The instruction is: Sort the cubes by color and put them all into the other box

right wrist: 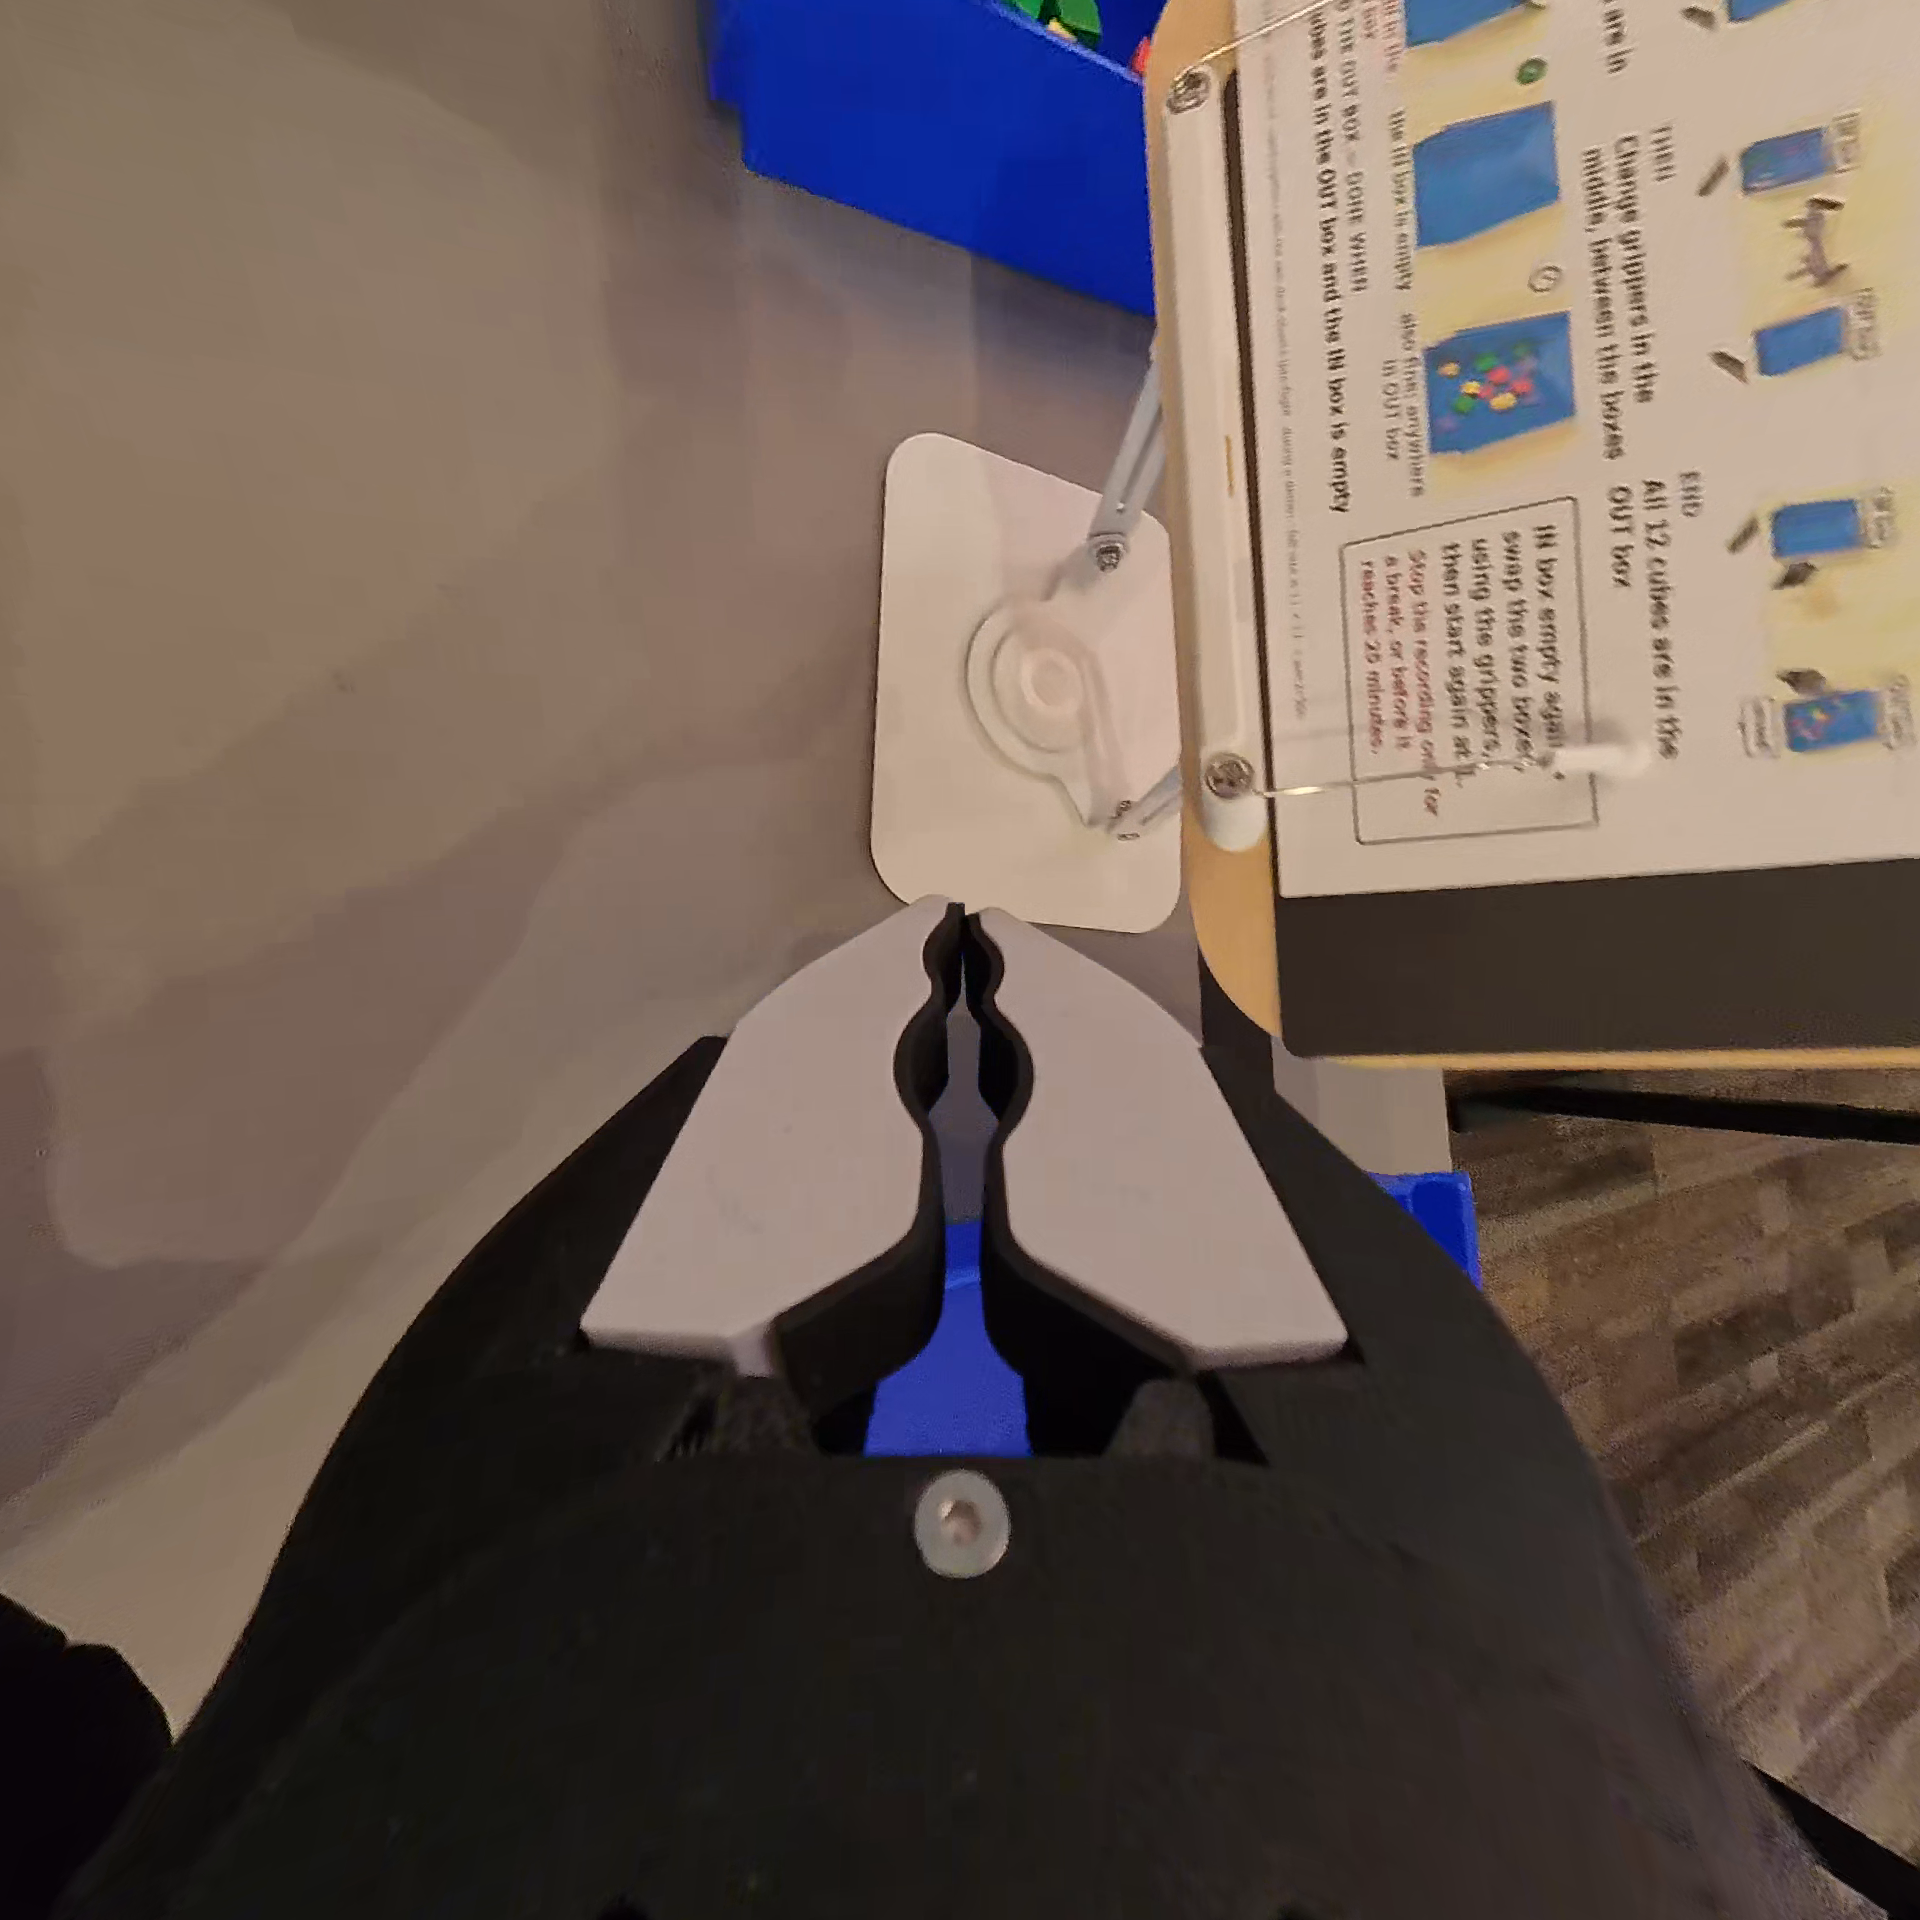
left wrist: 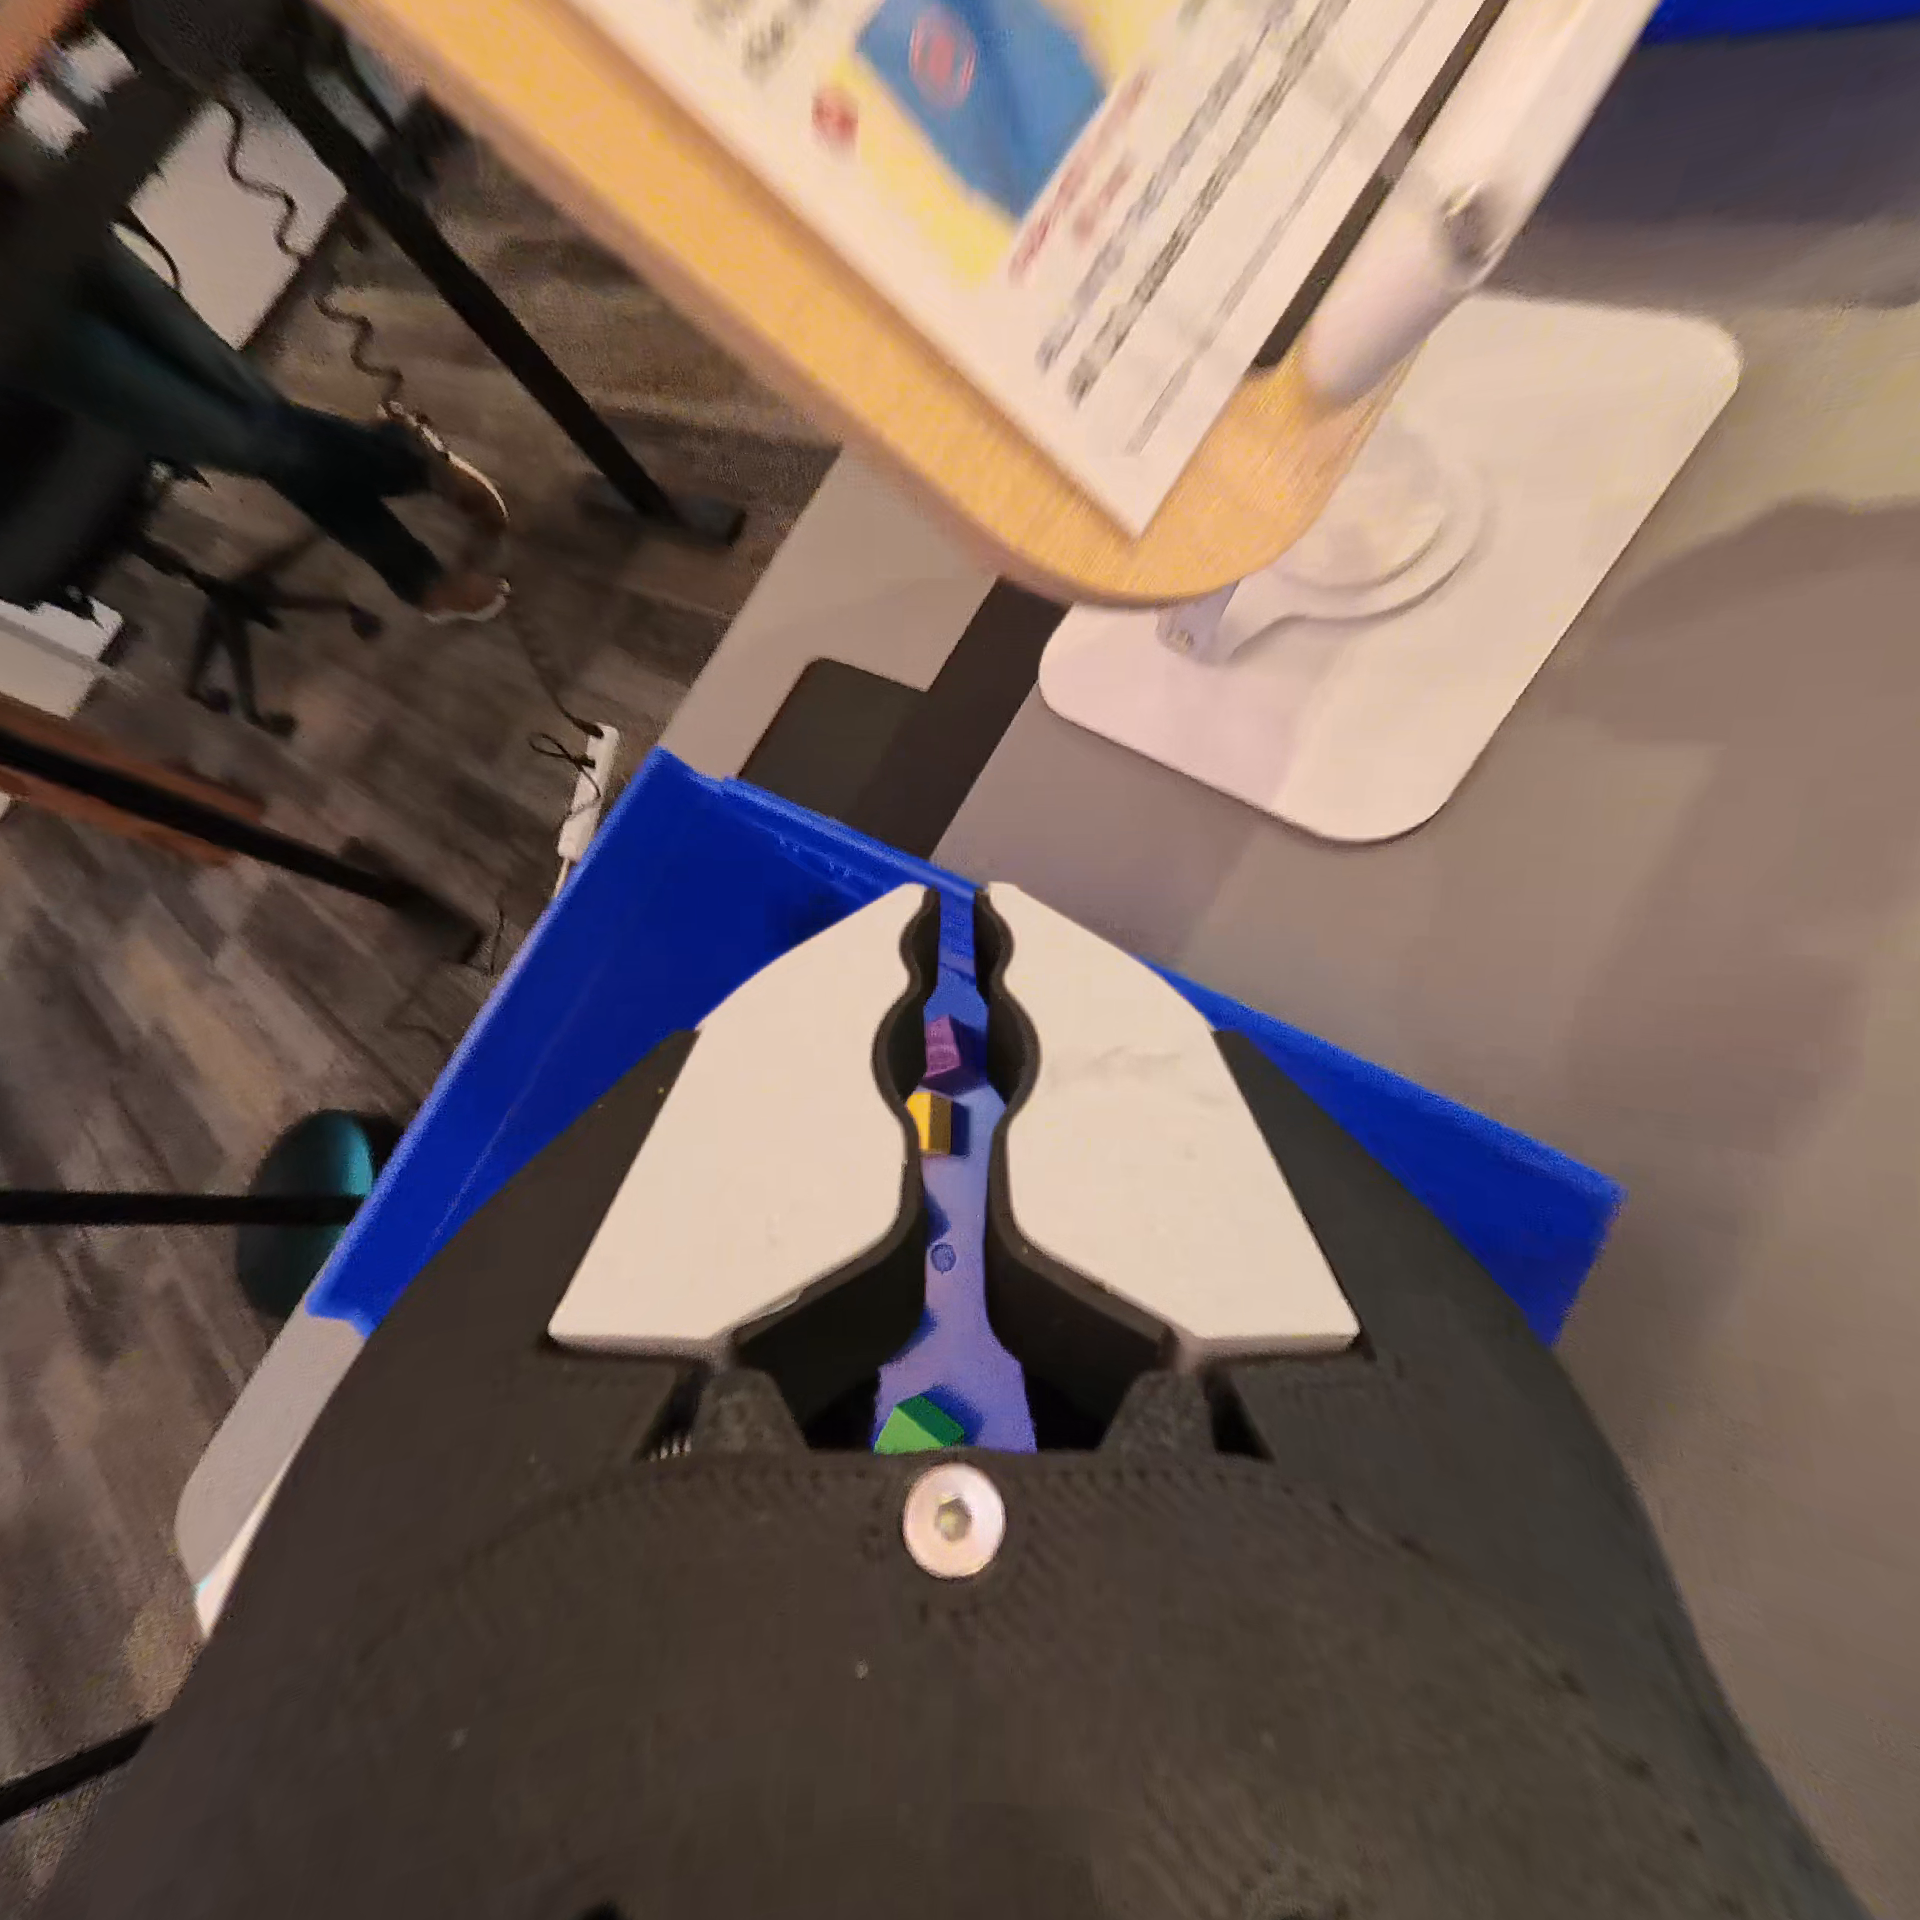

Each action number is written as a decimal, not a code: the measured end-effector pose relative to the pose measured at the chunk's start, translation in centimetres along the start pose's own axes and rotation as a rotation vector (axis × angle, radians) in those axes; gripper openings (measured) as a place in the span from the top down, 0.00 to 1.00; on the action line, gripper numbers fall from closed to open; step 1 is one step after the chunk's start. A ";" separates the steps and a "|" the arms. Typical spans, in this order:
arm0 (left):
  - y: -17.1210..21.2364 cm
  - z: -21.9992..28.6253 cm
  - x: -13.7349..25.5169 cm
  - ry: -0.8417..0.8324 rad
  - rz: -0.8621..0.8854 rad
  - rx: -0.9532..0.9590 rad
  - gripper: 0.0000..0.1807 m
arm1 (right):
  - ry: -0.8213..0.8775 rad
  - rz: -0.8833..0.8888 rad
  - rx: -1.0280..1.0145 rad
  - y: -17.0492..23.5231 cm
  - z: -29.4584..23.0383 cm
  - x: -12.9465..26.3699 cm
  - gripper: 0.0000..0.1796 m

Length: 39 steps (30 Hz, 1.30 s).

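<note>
**Two closed grippers hovering over the blue boxes, nothing held**

Both grippers are sitting empty. The left gripper (left wrist: 957, 914), fingertips nearly together with only a thin slit showing, is hanging over a blue box (left wrist: 665, 935); through the slit a purple cube (left wrist: 943, 1049), a yellow cube (left wrist: 928, 1122) and a green cube (left wrist: 914, 1425) are lying on its floor. The right gripper (right wrist: 958, 914), tips meeting, is hovering above the second blue box (right wrist: 1439, 1205), just below the white stand base (right wrist: 966, 582). A third patch of blue box (right wrist: 935, 135) is showing beyond that base.

Judging by this, a pick is about to begin: the left fingers need spreading, then lowering around one cube.

Printed instructions are clipped on the stand's board (right wrist: 1558, 468); no brand is showing.
</note>
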<state>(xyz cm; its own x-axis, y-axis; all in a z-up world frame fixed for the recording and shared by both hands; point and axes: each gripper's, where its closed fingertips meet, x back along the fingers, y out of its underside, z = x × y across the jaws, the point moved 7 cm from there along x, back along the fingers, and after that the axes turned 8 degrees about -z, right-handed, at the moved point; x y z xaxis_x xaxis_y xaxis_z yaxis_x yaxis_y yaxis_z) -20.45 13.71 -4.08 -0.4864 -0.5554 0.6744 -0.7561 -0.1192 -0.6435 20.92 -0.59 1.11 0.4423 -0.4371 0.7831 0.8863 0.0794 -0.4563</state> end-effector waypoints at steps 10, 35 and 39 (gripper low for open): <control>4.0 -2.1 -6.7 0.007 -0.216 0.193 0.81 | -0.070 -0.040 0.030 -0.9 -0.2 -3.1 1.00; 7.8 -0.8 -12.6 0.062 -0.461 0.230 0.87 | -0.104 -0.039 0.069 -1.2 -0.5 -4.1 1.00; 7.8 -1.4 -12.1 0.024 -0.453 0.232 0.88 | -0.098 -0.030 0.074 -1.3 -0.5 -4.0 1.00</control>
<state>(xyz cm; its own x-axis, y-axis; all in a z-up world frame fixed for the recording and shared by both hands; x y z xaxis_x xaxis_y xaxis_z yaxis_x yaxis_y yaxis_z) -21.09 20.63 -16.78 -0.1436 -0.3871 0.9108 -0.7778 -0.5249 -0.3457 17.95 0.56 -1.63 0.4238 -0.3509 0.8350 0.9053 0.1353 -0.4026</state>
